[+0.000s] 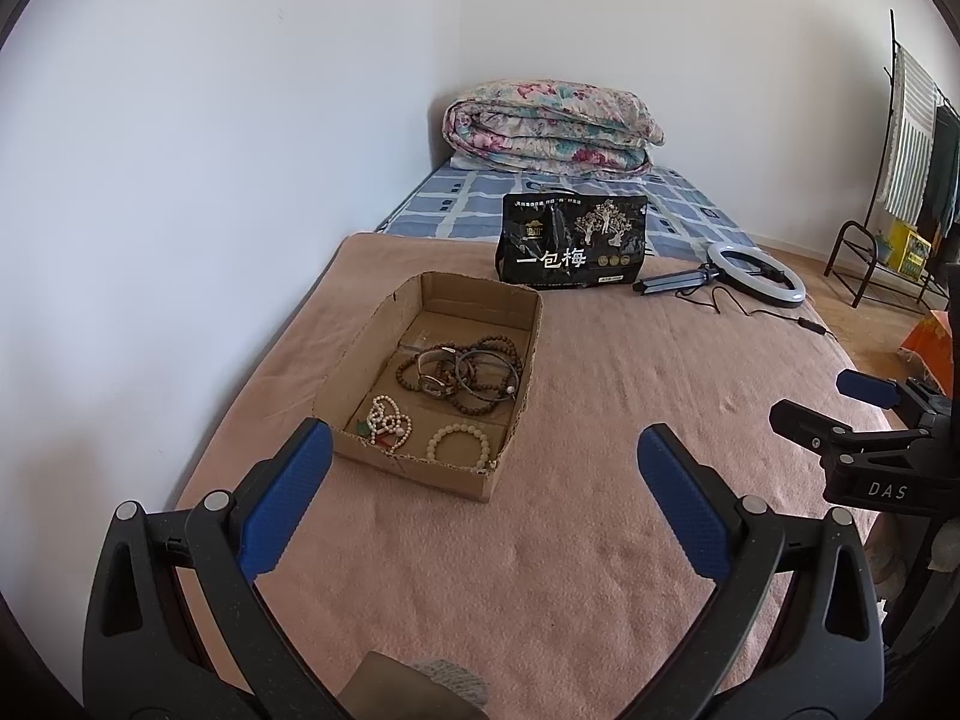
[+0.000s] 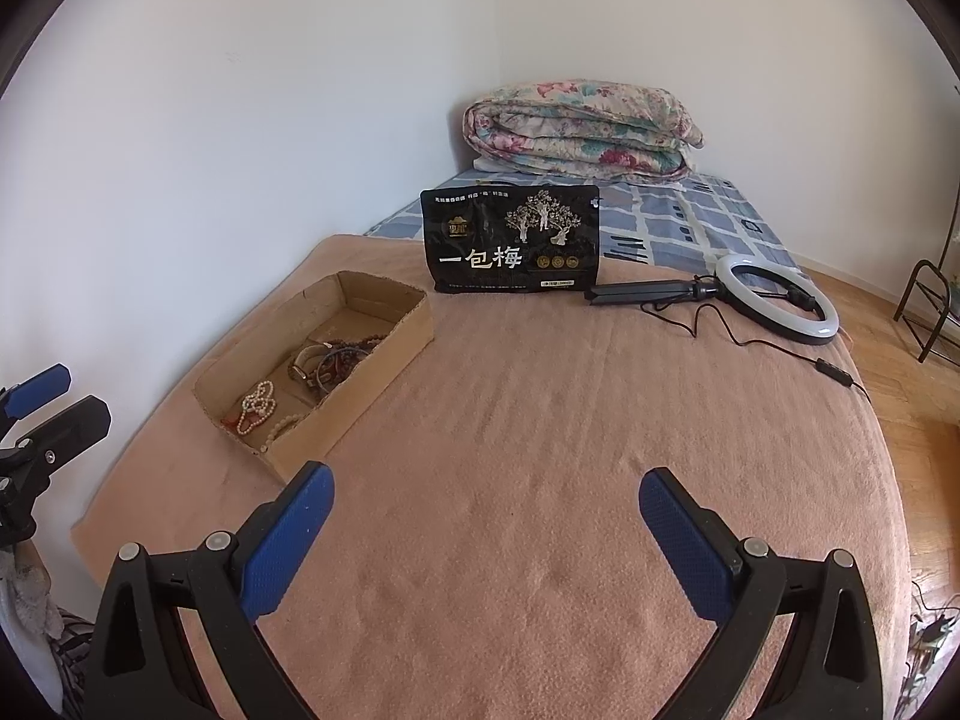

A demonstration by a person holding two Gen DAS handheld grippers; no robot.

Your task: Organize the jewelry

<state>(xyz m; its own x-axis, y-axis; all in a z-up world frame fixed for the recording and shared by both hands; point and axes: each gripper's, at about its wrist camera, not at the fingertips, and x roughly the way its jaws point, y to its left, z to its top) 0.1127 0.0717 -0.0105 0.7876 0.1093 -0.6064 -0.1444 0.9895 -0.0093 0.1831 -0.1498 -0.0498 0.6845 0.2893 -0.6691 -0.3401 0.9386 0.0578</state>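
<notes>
1. The open brown cardboard box (image 1: 474, 324) sat on the pink fuzzy blanket (image 1: 600, 540) on the bed, near the white wall (image 1: 210, 180).
2. All the jewelry lay inside the box. A round bracelet of cream beads (image 1: 458, 445) lay in the near corner. Beside it was a white bead string (image 1: 389, 417) with small green and red bits that were too small to tell apart.
3. Farther back lay a tangle of brown wooden bead strings (image 1: 489, 354), dark thin bangles (image 1: 486, 373) and a watch (image 1: 433, 369). They were piled on each other, so it was hard to count them.
4. In the right wrist view the box wall hid part of the cream bracelet.
5. A black shiny bag (image 2: 513, 240) stood behind the box. It had big white writing, "一包梅", and a picture of trees. The small writing on top was too tiny to read.
6. A white ring light on a black stand (image 2: 774, 300) lay beside the bag, with its thin cord trailing over the blanket.
7. A folded flowery quilt (image 1: 549, 123) sat at the far end of the bed.
8. The left gripper (image 1: 485, 456) hovered over the blanket just in front of the box, its blue fingers (image 1: 288, 498) wide apart and holding nothing.
9. The right gripper (image 2: 486, 498) hovered to the right of the box, fingers wide apart too. From the left wrist view it was cut off by the edge, and the letters "DAS" showed on its black body.
</notes>
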